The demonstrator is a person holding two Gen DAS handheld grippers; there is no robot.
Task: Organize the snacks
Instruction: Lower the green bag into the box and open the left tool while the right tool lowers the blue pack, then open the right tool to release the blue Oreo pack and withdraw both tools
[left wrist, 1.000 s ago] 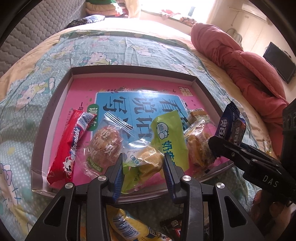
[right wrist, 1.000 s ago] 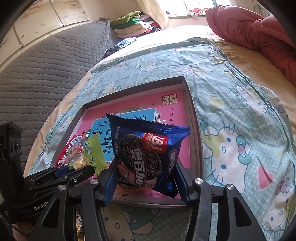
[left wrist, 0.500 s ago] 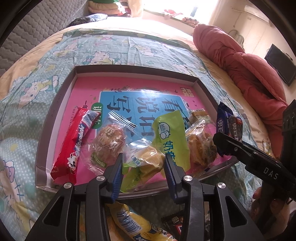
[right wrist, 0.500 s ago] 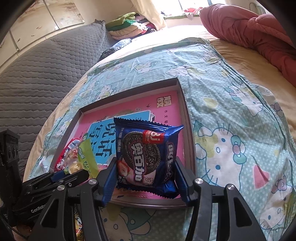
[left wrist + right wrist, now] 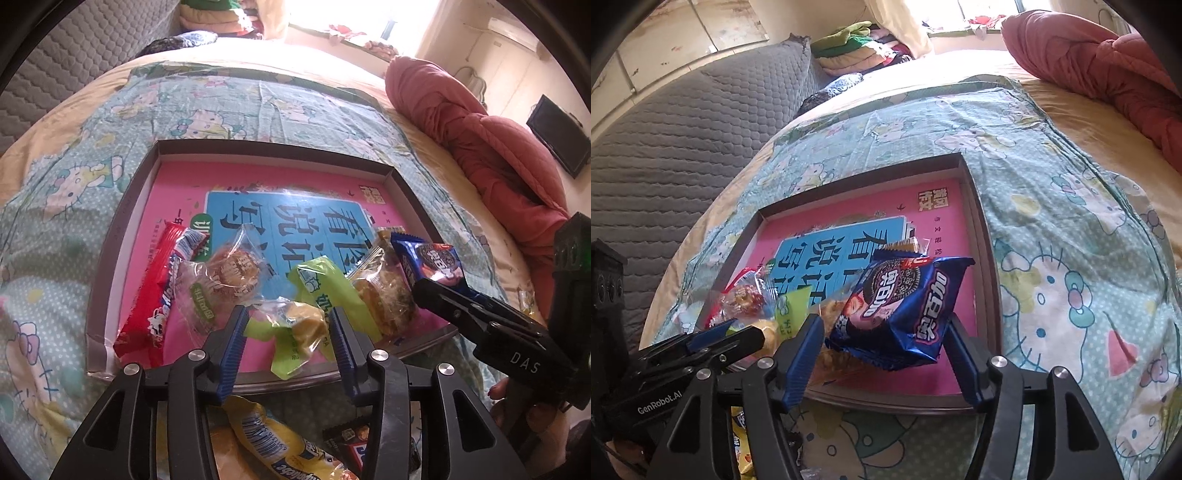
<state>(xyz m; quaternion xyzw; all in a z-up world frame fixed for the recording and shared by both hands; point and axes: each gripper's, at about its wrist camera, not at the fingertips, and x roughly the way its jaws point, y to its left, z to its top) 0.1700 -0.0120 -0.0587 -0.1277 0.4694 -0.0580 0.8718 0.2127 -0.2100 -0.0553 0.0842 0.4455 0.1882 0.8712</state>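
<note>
Two grippers work over a bed covered by a teal cartoon-cat sheet (image 5: pixel 1063 229), with a grey quilted headboard (image 5: pixel 665 147) on one side, a red quilt (image 5: pixel 480 140) bunched on the other, and folded clothes (image 5: pixel 849 48) by the bright window. On the sheet lies a shallow pink tray (image 5: pixel 258 181) holding a red bar (image 5: pixel 159 295), a round cake (image 5: pixel 229 273), a green packet (image 5: pixel 328 295) and a floss bun (image 5: pixel 384 299).

The right gripper (image 5: pixel 882 350) has its jaws spread wide; the blue Oreo packet (image 5: pixel 905 310) lies between them, tilted, over the tray's near right corner, and whether the pads touch it is unclear. The left gripper (image 5: pixel 286 339) stands open and empty at the tray's near rim, with a yellow packet (image 5: pixel 280 446) below it.
</note>
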